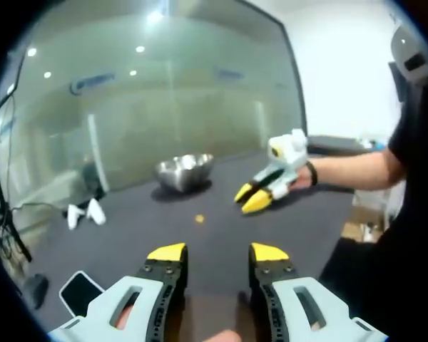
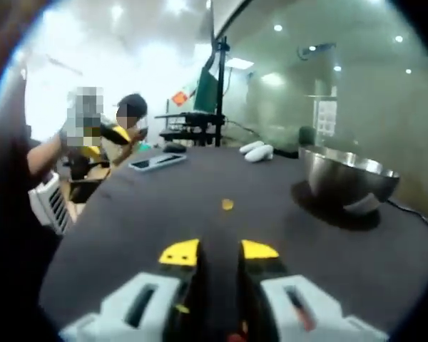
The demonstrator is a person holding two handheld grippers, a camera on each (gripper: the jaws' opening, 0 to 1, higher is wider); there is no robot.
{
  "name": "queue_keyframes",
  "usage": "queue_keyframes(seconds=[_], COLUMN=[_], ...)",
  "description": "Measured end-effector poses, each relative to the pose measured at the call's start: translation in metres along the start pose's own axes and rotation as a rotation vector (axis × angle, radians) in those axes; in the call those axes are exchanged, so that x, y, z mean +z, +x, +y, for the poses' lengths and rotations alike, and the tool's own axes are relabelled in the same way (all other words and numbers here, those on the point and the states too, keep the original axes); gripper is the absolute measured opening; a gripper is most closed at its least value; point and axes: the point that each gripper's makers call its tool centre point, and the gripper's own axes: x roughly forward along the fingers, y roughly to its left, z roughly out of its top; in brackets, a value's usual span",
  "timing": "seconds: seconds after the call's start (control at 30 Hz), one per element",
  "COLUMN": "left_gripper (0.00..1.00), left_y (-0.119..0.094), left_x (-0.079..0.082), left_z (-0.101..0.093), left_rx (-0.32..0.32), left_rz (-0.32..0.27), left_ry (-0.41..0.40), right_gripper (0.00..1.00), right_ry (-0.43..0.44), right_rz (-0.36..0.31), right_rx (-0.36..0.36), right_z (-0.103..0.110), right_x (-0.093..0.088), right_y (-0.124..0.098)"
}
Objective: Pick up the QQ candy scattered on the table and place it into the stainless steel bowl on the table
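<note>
Yellow-tipped jaws of the left hand-held gripper stand wide apart and empty above the dark worktop. 1 orange candy lies loose on the cloth just ahead, with the steel bowl farther back. The right hand-held gripper, held out over the worktop near the candy, has its jaws narrowly parted and carries nothing. Whether any candy already sits in the bowl cannot be told; at least this 1 piece remains to be picked up.
</note>
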Motion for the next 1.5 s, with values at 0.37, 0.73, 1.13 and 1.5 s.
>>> queue_keyframes(seconds=[0.37, 0.73, 1.13, 1.5], left_gripper=[0.36, 0.36, 0.36, 0.36], left_y=[0.002, -0.001, -0.002, 0.002], left_x=[-0.001, -0.006, -0.014, -0.016], left_z=[-0.005, -0.003, 0.005, 0.003], left_rx=[-0.009, 0.000, 0.014, 0.004], left_rz=[0.006, 0.018, 0.030, 0.041], left_ry=[0.004, -0.001, -0.017, 0.000], right_gripper=[0.21, 0.21, 0.10, 0.09], right_ry=[-0.018, 0.041, 0.054, 0.057], right_rz=[0.005, 0.020, 0.038, 0.010], right_rx=[0.003, 0.047, 0.051, 0.031], right_z=[-0.009, -0.008, -0.010, -0.013], right_x=[0.018, 0.022, 0.020, 0.025], right_y=[0.043, 0.082, 0.089, 0.084])
